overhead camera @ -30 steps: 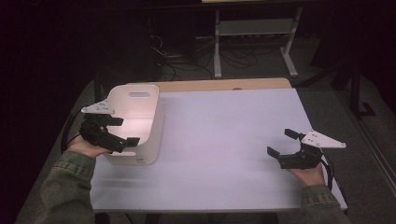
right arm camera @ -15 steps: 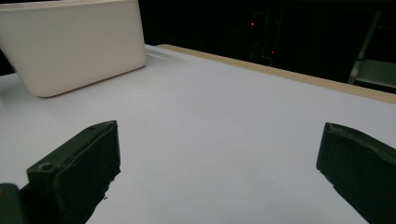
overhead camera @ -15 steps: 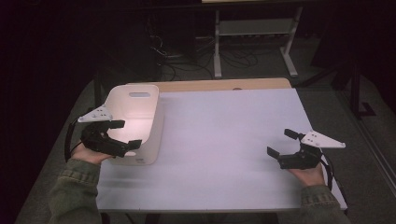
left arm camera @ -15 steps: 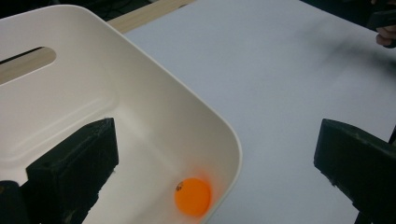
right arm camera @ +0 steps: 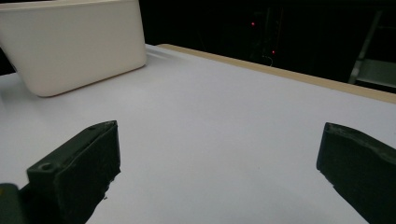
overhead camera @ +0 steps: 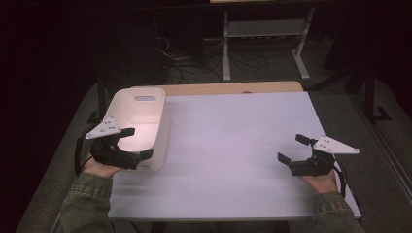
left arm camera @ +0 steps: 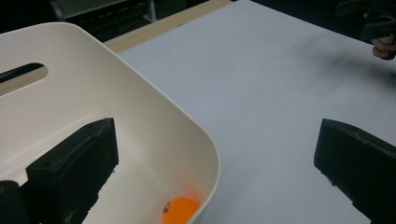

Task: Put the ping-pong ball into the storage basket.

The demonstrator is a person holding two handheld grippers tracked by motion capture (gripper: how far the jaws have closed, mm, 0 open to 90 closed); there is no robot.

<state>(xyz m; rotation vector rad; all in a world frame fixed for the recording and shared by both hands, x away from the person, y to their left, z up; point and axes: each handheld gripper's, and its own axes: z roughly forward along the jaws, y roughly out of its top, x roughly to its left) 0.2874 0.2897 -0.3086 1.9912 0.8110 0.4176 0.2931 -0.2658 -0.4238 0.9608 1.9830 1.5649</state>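
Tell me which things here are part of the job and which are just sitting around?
Part of the job:
- white bin
- orange ball lying inside the bin
- left hand-held gripper, jaws apart astride the bin's near wall
- right hand-held gripper, open over the bare tabletop

Just sitting around:
- white table
- metal shelf stand behind it
- floor cables

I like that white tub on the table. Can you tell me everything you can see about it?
The white tub looks like smooth plastic, with rounded corners, tall walls and an oblong handle slot cut in its far wall. It stands upright and open-topped on the white table, at the left side. A small orange ball lies inside near a corner. The left gripper is open at its near end, one jaw over the inside, the other outside; I cannot tell if they touch the wall.
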